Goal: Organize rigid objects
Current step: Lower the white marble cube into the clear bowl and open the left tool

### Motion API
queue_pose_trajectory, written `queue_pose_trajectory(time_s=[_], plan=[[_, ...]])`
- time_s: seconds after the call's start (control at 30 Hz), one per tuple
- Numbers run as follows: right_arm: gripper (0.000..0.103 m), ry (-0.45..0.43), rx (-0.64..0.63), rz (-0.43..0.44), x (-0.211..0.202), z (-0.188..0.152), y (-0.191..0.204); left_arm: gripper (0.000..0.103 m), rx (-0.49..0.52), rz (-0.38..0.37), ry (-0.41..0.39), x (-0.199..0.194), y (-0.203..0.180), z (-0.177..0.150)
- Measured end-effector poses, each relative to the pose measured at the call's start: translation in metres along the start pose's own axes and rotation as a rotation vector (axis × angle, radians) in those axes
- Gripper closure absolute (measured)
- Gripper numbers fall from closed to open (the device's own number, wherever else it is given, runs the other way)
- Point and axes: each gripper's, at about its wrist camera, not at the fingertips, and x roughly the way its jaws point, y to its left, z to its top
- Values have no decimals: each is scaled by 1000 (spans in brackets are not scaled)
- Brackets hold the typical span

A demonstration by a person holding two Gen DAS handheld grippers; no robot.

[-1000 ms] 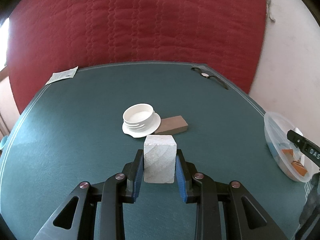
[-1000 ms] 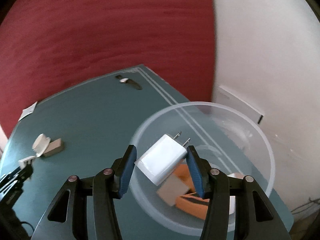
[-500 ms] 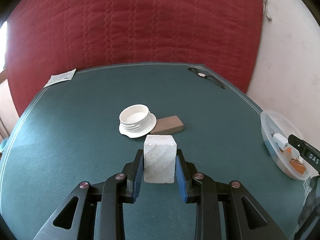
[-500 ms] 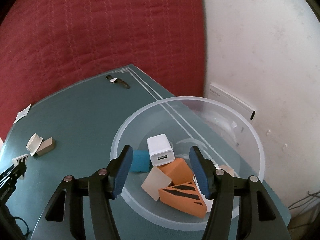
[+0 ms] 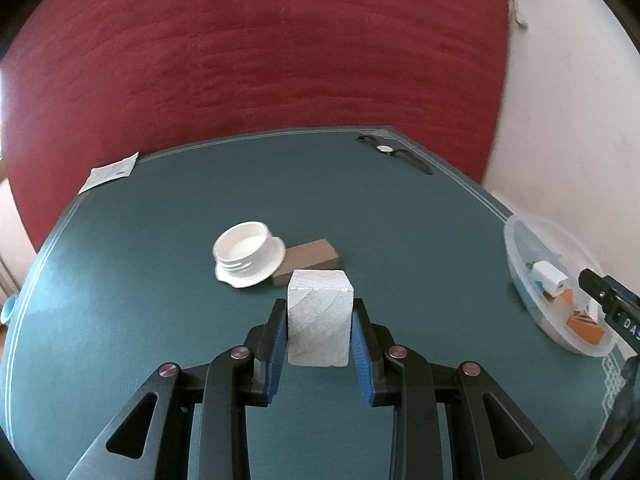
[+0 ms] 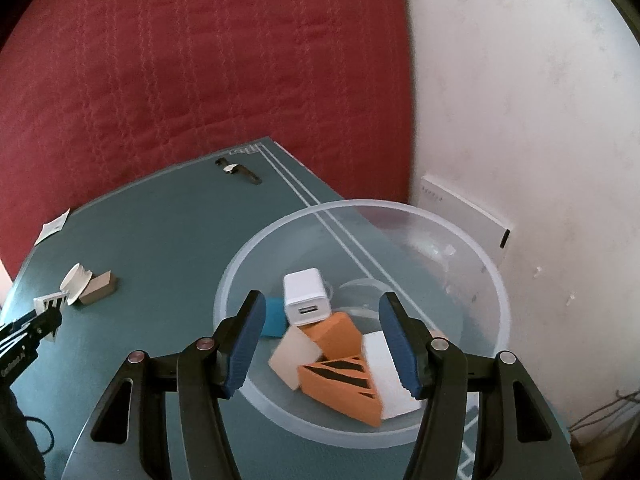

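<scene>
My left gripper [image 5: 320, 320] fingers clamp the pale stone block [image 5: 319, 316] above the desk [image 5: 160, 320]; my right gripper [image 6: 322, 340] fingers gape, empty, over the clear bowl [image 6: 472, 248] holding the white charger [image 6: 305, 296].

My left gripper [image 5: 319, 320]: jaws closed on a pale wooden block [image 5: 319, 316], blue pads pressed flat to its two sides, block upright, held above the green table [image 5: 160, 320].
My right gripper [image 6: 322, 340]: jaws spread wide with nothing between them, poised over the clear plastic bowl [image 6: 496, 280], fingers pointing down into it.
</scene>
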Motion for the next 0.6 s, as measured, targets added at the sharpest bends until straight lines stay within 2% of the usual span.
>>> queue_pose_trajectory(time_s=[0.27,0.6], plan=[[43,-17,-14,-4,-6,-1,-14,71,64,-81,20,-1,-38,7],[43,-19,5,5,-9,-5,-38,71,122,-224,78,5,-93,13]])
